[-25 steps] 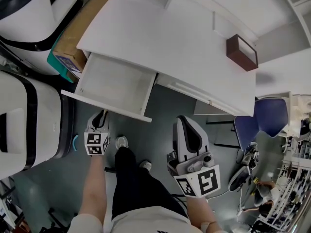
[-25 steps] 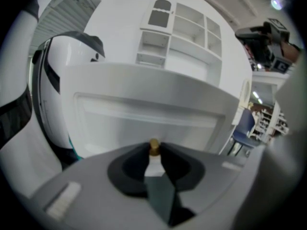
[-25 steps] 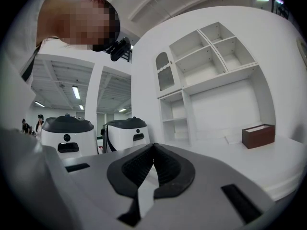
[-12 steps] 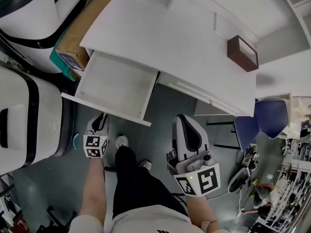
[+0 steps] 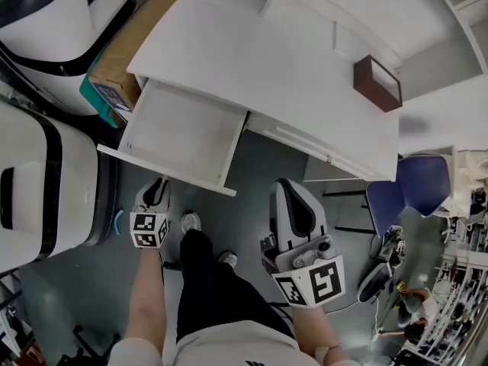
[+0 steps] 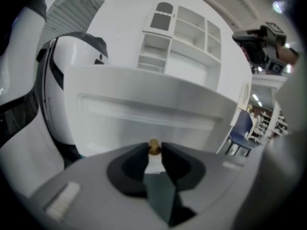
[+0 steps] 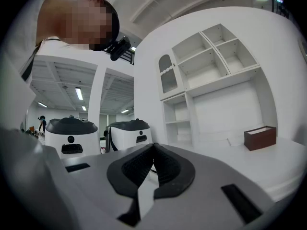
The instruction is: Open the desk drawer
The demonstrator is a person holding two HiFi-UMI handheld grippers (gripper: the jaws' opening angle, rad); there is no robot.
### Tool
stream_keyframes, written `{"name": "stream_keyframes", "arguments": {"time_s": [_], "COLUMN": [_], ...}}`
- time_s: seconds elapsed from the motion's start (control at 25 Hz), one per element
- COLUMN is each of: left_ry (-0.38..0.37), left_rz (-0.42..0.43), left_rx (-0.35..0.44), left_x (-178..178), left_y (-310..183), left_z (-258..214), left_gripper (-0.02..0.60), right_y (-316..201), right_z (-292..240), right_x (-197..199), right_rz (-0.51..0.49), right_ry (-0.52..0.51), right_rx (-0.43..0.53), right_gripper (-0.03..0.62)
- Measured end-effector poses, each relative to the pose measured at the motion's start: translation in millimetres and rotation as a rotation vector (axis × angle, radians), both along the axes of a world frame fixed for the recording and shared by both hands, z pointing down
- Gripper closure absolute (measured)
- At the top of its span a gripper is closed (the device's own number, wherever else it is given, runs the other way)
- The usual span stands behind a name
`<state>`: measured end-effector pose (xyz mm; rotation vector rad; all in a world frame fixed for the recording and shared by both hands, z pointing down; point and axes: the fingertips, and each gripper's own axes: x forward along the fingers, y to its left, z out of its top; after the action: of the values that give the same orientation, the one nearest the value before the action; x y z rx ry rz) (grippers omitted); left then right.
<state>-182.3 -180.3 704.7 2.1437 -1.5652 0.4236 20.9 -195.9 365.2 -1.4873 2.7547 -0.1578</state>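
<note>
The white desk (image 5: pixel 290 75) has its left drawer (image 5: pixel 183 132) pulled far out, and the inside is bare. In the left gripper view the drawer front (image 6: pixel 144 119) fills the middle. Its small brass knob (image 6: pixel 153 147) sits right between the tips of my left gripper (image 6: pixel 153 151). Those jaws have just been opening and stand slightly apart around the knob. From above, the left gripper (image 5: pixel 156 191) sits just below the drawer's front edge. My right gripper (image 5: pixel 288 187) hangs in front of the desk, its jaws (image 7: pixel 153 146) shut on nothing.
A brown box (image 5: pixel 377 82) stands on the desk at the right. A cardboard box (image 5: pixel 122 59) is wedged beside the desk's left end. Large white machines (image 5: pixel 38 181) crowd the left. A blue chair (image 5: pixel 415 185) is at the right. My legs (image 5: pixel 202 280) stand between the grippers.
The drawer stays just as far out and both grippers keep their places. Only the head view shifts slightly.
</note>
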Motion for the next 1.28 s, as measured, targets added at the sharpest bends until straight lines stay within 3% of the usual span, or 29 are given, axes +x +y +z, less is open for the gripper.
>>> {"name": "stream_keyframes", "arguments": {"time_s": [0.12, 0.24, 0.76, 1.28], "left_ry": [-0.008, -0.004, 0.031, 0.060], "left_rz": [-0.009, -0.040, -0.060, -0.106], "left_rx": [0.013, 0.044, 0.176, 0.357], "left_x": [-3, -9, -7, 5], "left_y": [5, 9, 41, 62], "left_z": [-9, -25, -123, -235], "left_gripper": [0.505, 0.577, 0.577, 0.577], "right_y": [5, 11, 43, 65], "right_z": [-4, -8, -25, -48], "right_x": [0, -2, 7, 19], "right_rz": [-0.002, -0.010, -0.038, -0.061], "right_ry": [-0.003, -0.002, 0.042, 0.059], "right_rx": [0.008, 0.017, 0.031, 0.075], "right_gripper": [0.592, 0.592, 0.592, 0.592]}}
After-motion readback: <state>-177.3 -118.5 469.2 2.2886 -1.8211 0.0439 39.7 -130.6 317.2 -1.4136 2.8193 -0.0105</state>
